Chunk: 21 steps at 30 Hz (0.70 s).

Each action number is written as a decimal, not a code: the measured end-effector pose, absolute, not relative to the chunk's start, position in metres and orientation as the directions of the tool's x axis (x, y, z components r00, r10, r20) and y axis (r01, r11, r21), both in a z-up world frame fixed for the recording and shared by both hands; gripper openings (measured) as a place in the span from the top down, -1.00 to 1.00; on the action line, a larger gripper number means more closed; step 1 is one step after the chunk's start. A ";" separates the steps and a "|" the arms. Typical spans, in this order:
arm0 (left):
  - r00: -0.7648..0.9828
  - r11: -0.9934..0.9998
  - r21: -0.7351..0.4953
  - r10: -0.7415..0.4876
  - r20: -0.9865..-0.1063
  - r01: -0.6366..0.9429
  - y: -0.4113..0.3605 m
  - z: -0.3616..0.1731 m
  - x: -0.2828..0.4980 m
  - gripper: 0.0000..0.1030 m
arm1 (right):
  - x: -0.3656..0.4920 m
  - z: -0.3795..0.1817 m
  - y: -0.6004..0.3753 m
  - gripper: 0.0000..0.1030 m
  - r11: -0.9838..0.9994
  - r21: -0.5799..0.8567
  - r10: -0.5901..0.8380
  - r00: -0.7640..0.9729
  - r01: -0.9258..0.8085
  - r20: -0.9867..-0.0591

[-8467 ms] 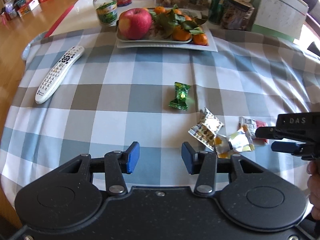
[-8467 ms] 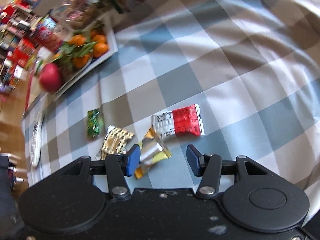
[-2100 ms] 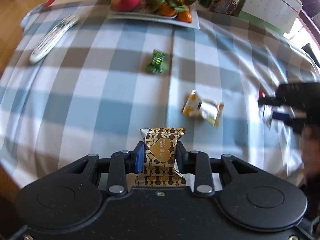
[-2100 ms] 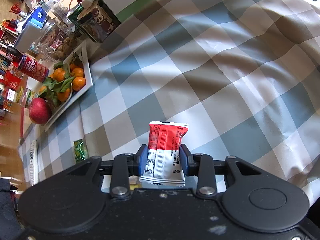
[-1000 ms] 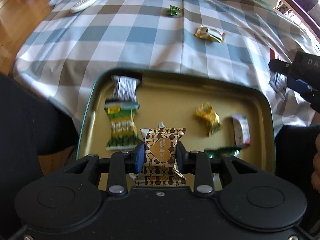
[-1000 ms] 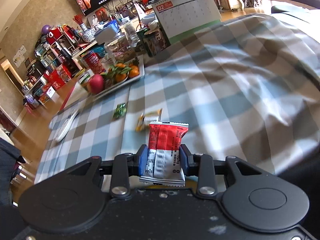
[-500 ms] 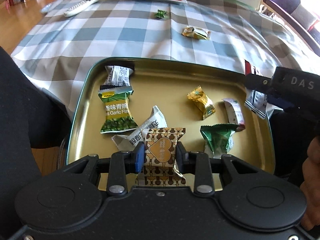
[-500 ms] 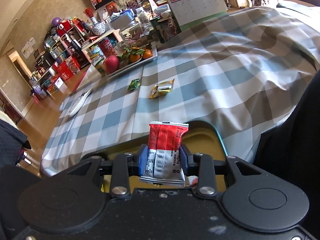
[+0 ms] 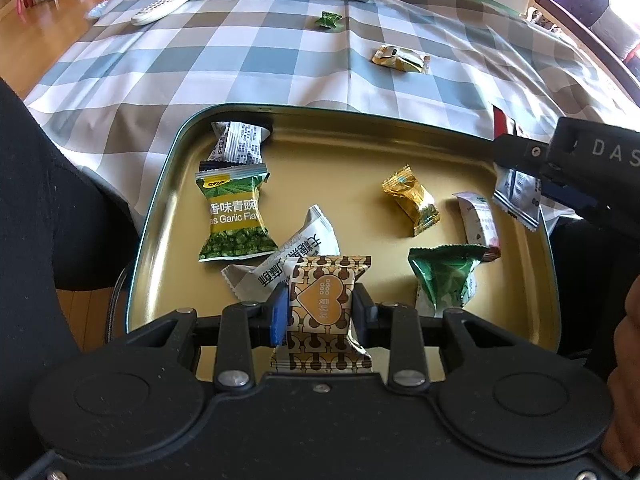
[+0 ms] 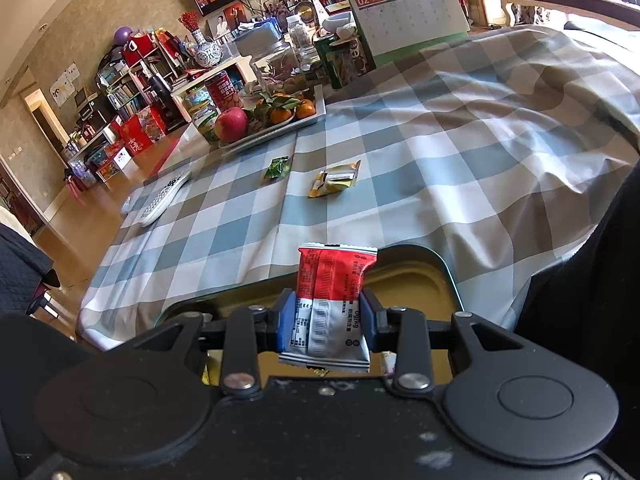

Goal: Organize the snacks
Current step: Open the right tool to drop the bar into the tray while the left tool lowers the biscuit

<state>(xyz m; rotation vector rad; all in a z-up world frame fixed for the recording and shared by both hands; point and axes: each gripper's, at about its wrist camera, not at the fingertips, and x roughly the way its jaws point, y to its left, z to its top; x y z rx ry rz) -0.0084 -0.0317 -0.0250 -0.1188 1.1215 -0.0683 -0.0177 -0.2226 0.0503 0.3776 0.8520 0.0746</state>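
Tray (image 9: 460, 140) middle bare between garlic pea packet (image 9: 234, 216) at left and gold candy (image 9: 412, 200) at right: room to pass. Tray near edge crowded: white wrapper (image 9: 292, 256), green pouch (image 9: 444, 280). Right tongs (image 9: 540, 184) block tray's right rim.

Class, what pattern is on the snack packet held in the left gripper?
The snack packet shows a brown-and-cream keyhole-like print with a tan heart, clearest in the left wrist view.

left gripper (image 9: 320, 314) clamped, right gripper (image 10: 328, 320) clamped, angled down
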 end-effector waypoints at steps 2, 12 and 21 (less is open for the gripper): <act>0.446 0.993 -0.120 -0.102 -0.889 -0.012 -0.032 -0.024 -0.009 0.13 | -0.018 0.050 -0.222 0.30 0.933 0.352 0.214 0.660 0.081 -0.720; 0.475 0.999 -0.038 -0.038 -0.879 0.011 -0.040 -0.023 -0.012 -0.01 | -0.018 0.051 -0.221 0.29 0.935 0.347 0.209 0.664 0.080 -0.718; 0.477 1.000 -0.020 -0.029 -0.878 0.024 -0.043 -0.023 -0.013 -0.01 | -0.019 0.053 -0.218 0.14 0.941 0.333 0.202 0.675 0.067 -0.709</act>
